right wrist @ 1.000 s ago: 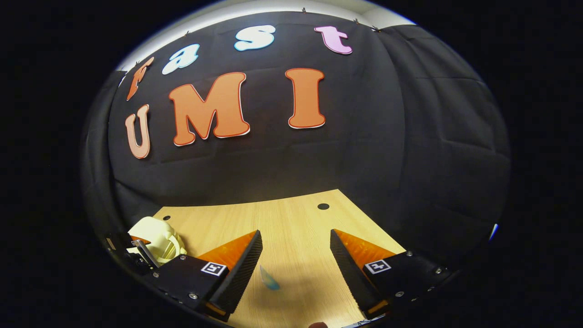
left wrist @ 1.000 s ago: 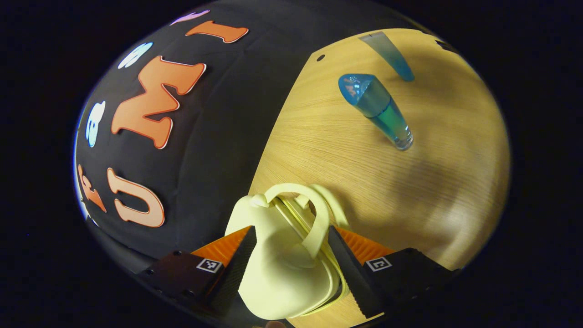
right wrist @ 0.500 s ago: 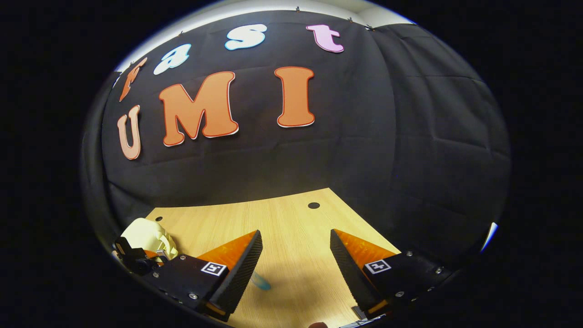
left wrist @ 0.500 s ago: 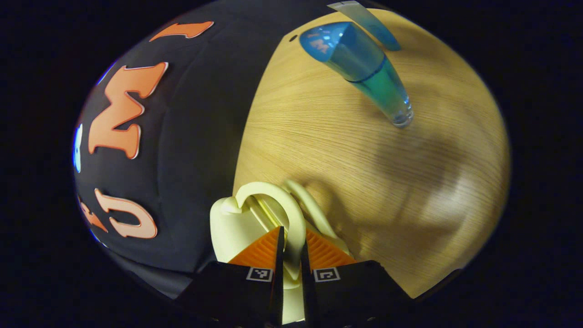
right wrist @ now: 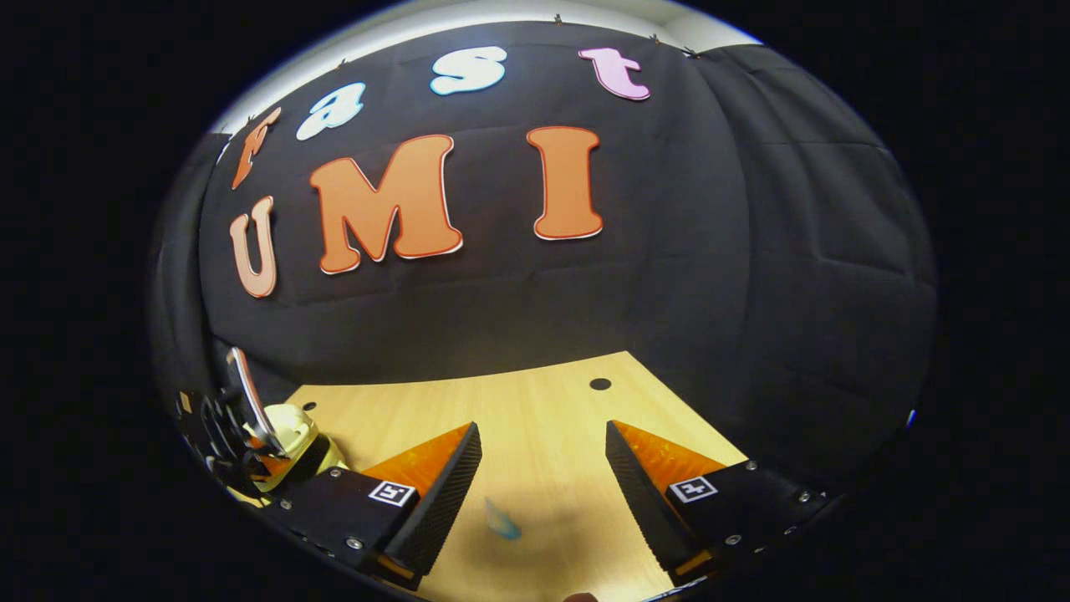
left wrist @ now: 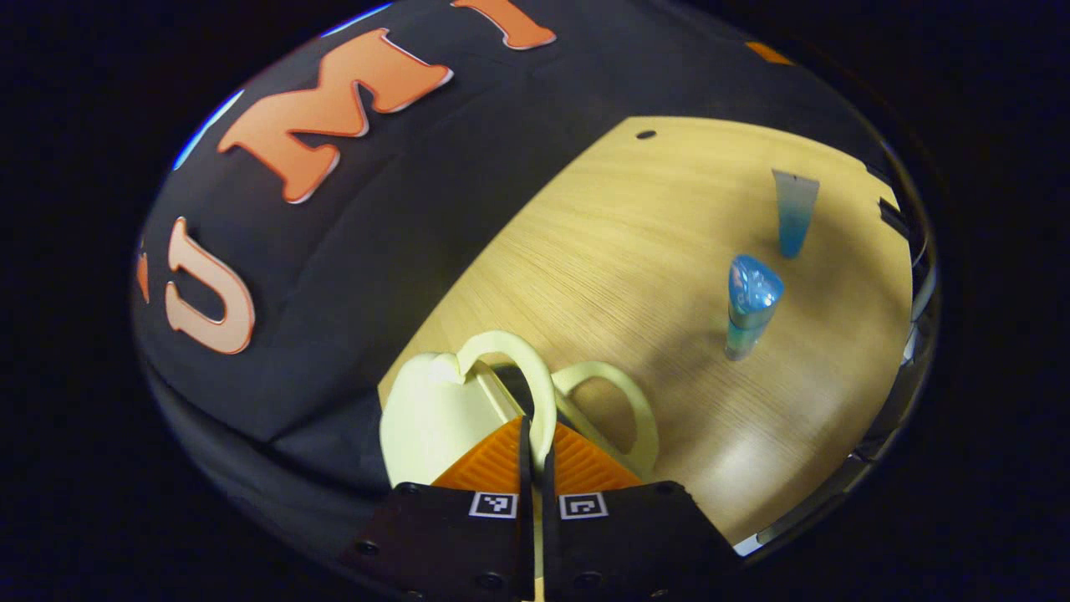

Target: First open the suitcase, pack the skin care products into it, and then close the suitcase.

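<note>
1. Pale wood tabletop (left wrist: 602, 251) fills the lower part of both views, with the booth's black cloth wall (right wrist: 669, 276) rising behind it.

2. Left gripper view, nearest, at 6 o'clock: the left gripper (left wrist: 532, 443) has its two fingers drawn almost together, pinching one looped handle (left wrist: 535, 376) of a small cream-coloured suitcase (left wrist: 435, 414) (toy-sized in look, with rounded shells).

3. Just past the fingers, the pinched handle arches up, and the shell it belongs to stands raised toward 9 o'clock. A second looped handle (left wrist: 629, 401) sits apart at 4 o'clock, with a dark gap between the two, so the case is parted at the handle edge.

4. Farther out, toward 2 o'clock, a blue bottle (left wrist: 746, 308) stands upright on the bare wood, well apart from the suitcase.

5. Beyond it, still toward 2 o'clock, a flat blue tube (left wrist: 792, 213) lies on the table near the far edge. A small dark hole (left wrist: 644, 134) marks the wood at 1 o'clock.

6. Right gripper view, nearest, at 6 o'clock: the right gripper (right wrist: 543, 451) is spread wide with nothing between its fingers, hovering over the table.

7. Between those fingers, lower down, a small blue item (right wrist: 502, 520) shows on the wood; it is too blurred to say which product.

8. At 8 o'clock, farther off, the suitcase appears again, partly hidden behind the other gripper's body.
</note>
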The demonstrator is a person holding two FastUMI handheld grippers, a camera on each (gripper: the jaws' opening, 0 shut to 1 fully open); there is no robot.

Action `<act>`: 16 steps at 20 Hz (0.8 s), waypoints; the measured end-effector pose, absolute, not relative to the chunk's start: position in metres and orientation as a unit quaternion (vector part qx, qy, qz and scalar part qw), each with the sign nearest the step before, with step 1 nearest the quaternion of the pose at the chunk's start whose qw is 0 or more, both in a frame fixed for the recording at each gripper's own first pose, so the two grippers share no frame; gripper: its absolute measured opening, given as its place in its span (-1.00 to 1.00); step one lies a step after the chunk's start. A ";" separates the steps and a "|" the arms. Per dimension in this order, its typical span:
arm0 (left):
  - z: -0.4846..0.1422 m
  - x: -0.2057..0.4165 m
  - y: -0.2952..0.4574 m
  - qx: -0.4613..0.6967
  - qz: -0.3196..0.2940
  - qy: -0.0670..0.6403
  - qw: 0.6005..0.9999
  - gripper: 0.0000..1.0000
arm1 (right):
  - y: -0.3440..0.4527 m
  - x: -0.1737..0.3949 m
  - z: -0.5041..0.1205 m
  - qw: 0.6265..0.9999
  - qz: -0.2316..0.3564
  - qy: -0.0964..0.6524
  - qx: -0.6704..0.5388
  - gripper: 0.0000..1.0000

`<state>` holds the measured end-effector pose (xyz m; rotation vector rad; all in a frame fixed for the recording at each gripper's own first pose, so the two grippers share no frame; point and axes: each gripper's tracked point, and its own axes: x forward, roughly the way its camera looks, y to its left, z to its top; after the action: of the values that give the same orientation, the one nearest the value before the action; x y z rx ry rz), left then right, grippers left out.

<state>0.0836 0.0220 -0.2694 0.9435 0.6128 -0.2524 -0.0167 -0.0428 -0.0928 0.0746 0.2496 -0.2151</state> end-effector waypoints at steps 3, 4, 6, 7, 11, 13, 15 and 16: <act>-0.292 0.081 0.028 0.469 -0.107 0.270 0.834 -0.93 | -0.018 -0.006 -0.090 0.988 -0.087 0.119 0.053 0.90; -0.302 0.078 0.028 0.456 -0.108 0.283 0.837 -0.94 | -0.011 -0.002 -0.089 0.988 -0.084 0.117 0.058 0.90; -0.301 0.071 0.022 0.431 -0.126 0.284 0.847 -0.93 | 0.002 0.003 -0.089 0.988 -0.079 0.118 0.062 0.89; -0.297 0.070 0.021 0.409 -0.136 0.291 0.854 -0.92 | 0.006 0.006 -0.087 0.989 -0.078 0.114 0.058 0.89; -0.253 0.082 0.037 0.293 -0.135 0.294 0.900 -0.93 | 0.014 0.014 -0.082 0.991 -0.073 0.101 0.045 0.90; -0.212 0.090 0.068 0.247 -0.108 0.286 0.920 -0.93 | 0.021 0.017 -0.082 0.990 -0.056 0.115 0.053 0.89; -0.182 0.092 0.098 0.182 -0.100 0.283 0.936 -0.93 | 0.023 0.020 -0.076 0.990 -0.046 0.115 0.060 0.89; -0.171 0.093 0.116 0.158 -0.096 0.286 0.940 -0.93 | 0.023 0.021 -0.073 0.990 -0.048 0.112 0.063 0.89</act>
<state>0.0931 0.1163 -0.1712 0.3228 0.5829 -0.1954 0.0206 0.0228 -0.0730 0.1266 0.2257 -0.0965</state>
